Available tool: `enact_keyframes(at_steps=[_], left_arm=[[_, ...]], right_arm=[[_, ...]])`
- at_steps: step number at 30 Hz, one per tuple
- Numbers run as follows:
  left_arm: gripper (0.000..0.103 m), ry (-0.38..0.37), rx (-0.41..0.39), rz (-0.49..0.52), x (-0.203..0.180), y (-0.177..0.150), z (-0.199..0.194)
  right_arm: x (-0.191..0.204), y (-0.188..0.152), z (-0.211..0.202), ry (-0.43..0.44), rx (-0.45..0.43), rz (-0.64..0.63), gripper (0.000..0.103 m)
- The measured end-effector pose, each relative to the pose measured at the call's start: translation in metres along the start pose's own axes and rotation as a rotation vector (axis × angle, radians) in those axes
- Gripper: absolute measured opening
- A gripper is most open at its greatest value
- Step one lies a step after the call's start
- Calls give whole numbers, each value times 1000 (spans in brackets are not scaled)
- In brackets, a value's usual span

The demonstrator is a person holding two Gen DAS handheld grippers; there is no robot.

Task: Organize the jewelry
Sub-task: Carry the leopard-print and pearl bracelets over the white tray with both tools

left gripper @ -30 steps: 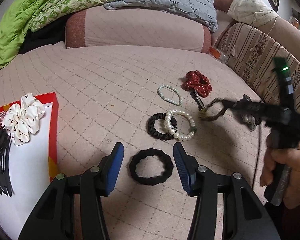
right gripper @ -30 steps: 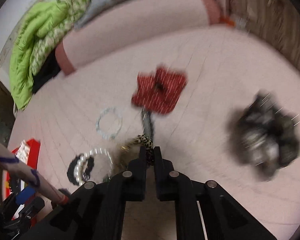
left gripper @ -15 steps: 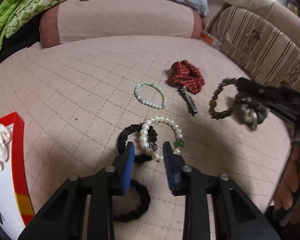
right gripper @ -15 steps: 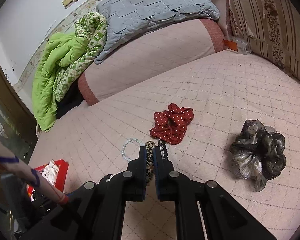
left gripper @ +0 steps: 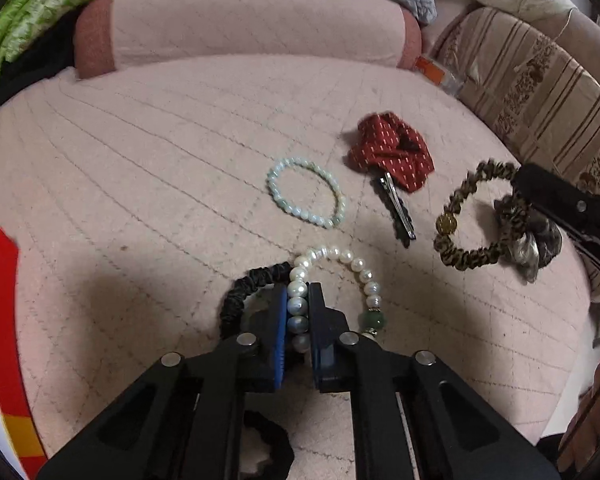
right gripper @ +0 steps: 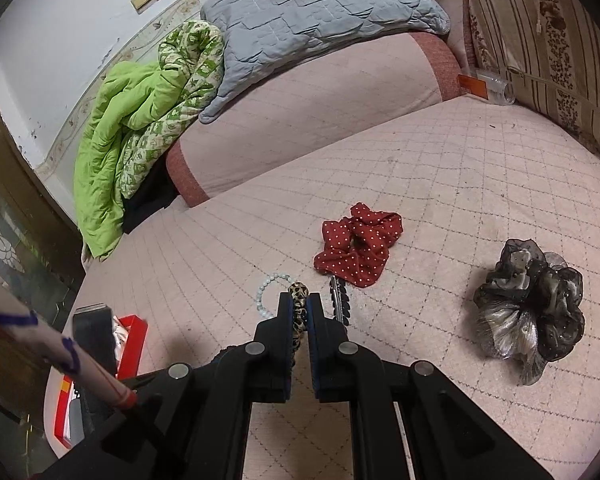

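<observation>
Now my left gripper [left gripper: 299, 312] pinches the pearl bracelet [left gripper: 342, 258] just near of the pale bead bracelet [left gripper: 306, 192]. My right gripper [right gripper: 299, 312] clamps the leopard scrunchie [right gripper: 299, 300]. I should lift the pearls straight, clear of the black scrunchie [left gripper: 248, 286] touching them.

Left tool [left gripper: 298, 312] pitched steeply down, jaws clamped tight; right tool [right gripper: 300, 312] tilted gentler, likewise pinched closed.
</observation>
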State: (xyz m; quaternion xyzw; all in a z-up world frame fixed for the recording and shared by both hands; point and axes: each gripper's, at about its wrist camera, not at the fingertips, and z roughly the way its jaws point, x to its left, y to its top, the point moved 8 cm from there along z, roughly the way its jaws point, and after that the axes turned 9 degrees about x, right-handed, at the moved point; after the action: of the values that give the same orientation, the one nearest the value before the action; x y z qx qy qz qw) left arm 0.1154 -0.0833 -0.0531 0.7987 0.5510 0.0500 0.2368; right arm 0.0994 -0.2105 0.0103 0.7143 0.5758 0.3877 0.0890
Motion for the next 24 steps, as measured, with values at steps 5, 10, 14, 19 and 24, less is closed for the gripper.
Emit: enact_keyframes(at_steps=[5, 10, 14, 19, 24], left_arm=[[10, -36, -89, 9, -6, -2, -37], [10, -36, -151, -16, 6, -7, -76], [10, 9, -176, -23, 20, -24, -96], [10, 54, -197, -33, 35, -50, -113], [10, 75, -226, -36, 40, -70, -126]], right_arm=[[2, 0, -1, 4, -4, -5, 8], [14, -2, 1, 19, 0, -32, 8], [31, -9, 2, 49, 7, -66, 8], [52, -25, -4, 89, 8, -100, 8], [71, -47, -11, 104, 9, -144, 8]])
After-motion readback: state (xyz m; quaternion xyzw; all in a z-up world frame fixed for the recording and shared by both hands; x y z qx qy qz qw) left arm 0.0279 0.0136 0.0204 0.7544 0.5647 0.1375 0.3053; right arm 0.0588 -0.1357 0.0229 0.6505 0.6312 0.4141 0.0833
